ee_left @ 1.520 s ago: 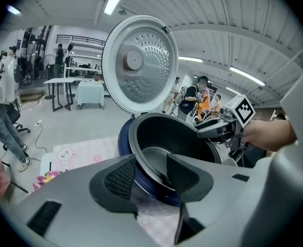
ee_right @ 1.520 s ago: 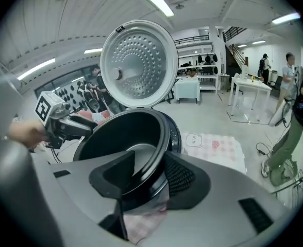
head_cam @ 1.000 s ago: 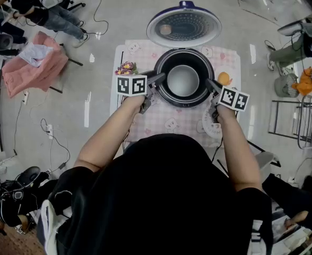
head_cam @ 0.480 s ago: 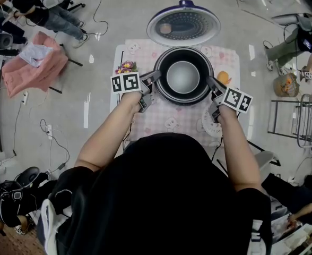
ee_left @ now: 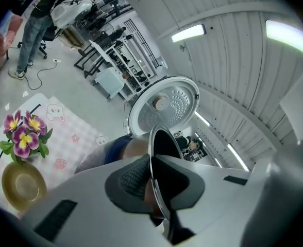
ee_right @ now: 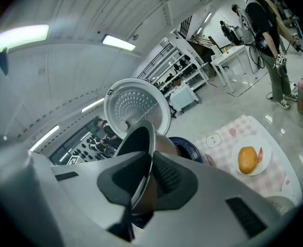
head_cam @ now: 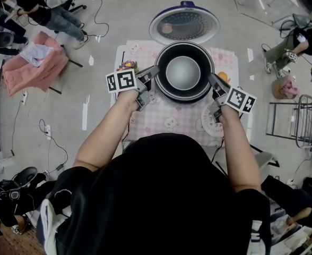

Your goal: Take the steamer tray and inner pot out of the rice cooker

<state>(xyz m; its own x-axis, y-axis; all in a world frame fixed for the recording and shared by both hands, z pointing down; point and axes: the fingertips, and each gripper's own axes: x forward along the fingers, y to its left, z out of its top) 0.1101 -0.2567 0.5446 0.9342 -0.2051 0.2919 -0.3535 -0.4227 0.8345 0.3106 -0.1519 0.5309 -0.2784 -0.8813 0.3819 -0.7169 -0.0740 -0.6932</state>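
"Why two grippers for one pot?"

"Look where they bite. The left gripper (head_cam: 149,74) has the inner pot (head_cam: 183,72) by its rim (ee_left: 152,153) on one side, and the right gripper (head_cam: 214,82) has the rim directly opposite. Both sets of jaws have just been closing. Now they are nearly together, with only the thin metal lip pinched between the pads. Opposite grips hold the pot level, I reckon."

"Is the pot out?"

"Partway, by my eye. From the right gripper view its bare metal wall shows above the dark blue rice cooker (ee_right: 188,149), so it hangs over the well and is not seated in it (the lid (head_cam: 183,23) stands swung back behind, out of the way)."

"Why the rim and not the wall?"

"The wall is smooth, round and too wide for those jaws. The lip is the one part they can span."

"And the steamer tray?"

"Not in the pot, whose inside is bare. A white round thing (head_cam: 206,127) lies on the table (head_cam: 166,116) at the near right, half under the person's arm. Whether that is the tray I cannot tell."

"Where would the pot go?"

"My guess is the open cloth nearer the person. The flowers (head_cam: 127,66) on the left and a plate (ee_right: 264,164) with a bun on the right crowd the sides, so the pot should clear the cooker before it swings."
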